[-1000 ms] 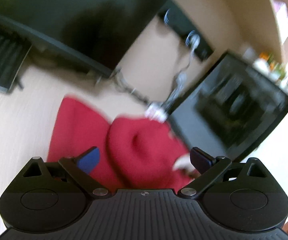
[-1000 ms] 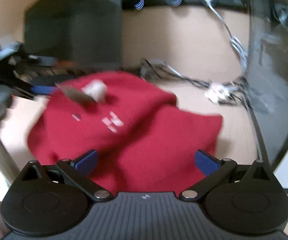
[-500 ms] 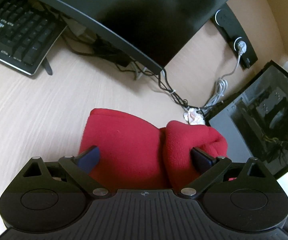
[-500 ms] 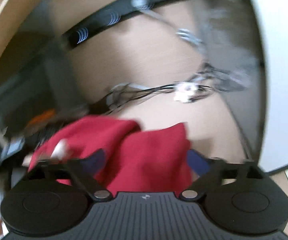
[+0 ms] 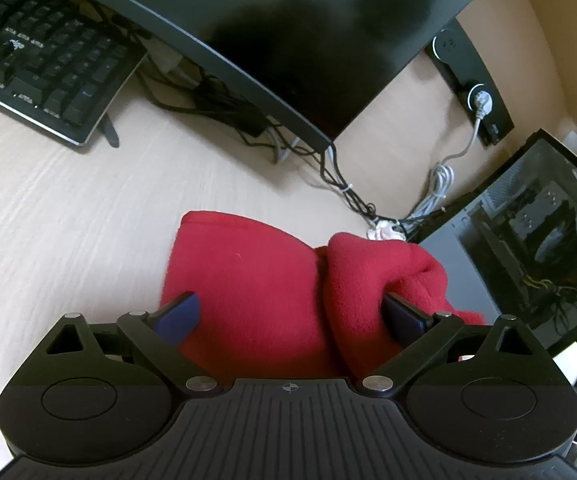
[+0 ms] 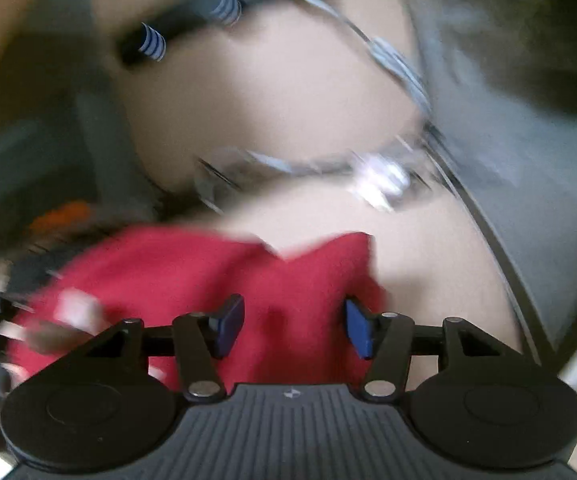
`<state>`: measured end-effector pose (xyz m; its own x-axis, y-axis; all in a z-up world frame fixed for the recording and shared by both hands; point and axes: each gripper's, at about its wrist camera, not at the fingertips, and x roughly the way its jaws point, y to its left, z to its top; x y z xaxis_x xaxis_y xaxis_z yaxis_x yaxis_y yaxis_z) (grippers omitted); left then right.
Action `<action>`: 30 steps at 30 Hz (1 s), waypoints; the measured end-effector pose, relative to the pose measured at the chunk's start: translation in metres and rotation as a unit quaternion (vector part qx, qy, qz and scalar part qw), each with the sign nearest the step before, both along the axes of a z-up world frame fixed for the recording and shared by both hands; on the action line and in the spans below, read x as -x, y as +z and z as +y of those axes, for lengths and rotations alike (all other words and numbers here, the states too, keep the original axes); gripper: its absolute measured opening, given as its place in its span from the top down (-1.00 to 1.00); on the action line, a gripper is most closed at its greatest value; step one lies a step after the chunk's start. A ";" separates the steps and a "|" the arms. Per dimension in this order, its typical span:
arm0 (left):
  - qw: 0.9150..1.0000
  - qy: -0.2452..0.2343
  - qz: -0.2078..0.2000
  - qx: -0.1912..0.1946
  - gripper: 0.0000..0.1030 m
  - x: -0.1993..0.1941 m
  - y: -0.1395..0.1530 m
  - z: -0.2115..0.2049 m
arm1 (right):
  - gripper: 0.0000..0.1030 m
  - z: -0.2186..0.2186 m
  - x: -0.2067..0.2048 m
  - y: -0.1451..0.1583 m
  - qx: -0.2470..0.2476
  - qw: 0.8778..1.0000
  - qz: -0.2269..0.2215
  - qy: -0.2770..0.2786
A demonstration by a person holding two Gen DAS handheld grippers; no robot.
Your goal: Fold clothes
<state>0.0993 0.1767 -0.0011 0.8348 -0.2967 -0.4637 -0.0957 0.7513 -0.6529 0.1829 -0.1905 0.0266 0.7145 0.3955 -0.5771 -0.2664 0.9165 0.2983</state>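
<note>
A red fleece garment [image 5: 248,280], partly bunched, is laid on a pale desk [image 5: 48,208]. The left gripper [image 5: 292,316] is spread wide over it. The right gripper [image 6: 294,330] is held half-parted above the cloth; nothing is pinched.

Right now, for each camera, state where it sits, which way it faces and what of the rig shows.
Left wrist: rides the left gripper, looking down along wide-open fingers over the red garment toward monitor and keyboard.
Right wrist: rides the right gripper, blurred, facing the garment's far edge and the cables; fingers narrower but apart.
Shared: the garment, the desk, the cables.
</note>
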 end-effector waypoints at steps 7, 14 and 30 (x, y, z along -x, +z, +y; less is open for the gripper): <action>0.999 0.014 -0.048 0.002 -0.94 0.019 0.044 0.007 | -0.33 -0.015 0.019 0.028 0.033 0.997 -0.070 -0.003; 0.992 -0.068 -0.100 0.023 -0.95 0.020 0.070 -0.032 | -0.98 0.028 -0.023 0.056 0.008 0.988 -0.129 0.088; 0.986 -0.128 -0.023 -0.105 -0.95 -0.055 0.028 -0.078 | -1.00 0.036 0.035 -0.006 0.046 0.993 -0.004 0.113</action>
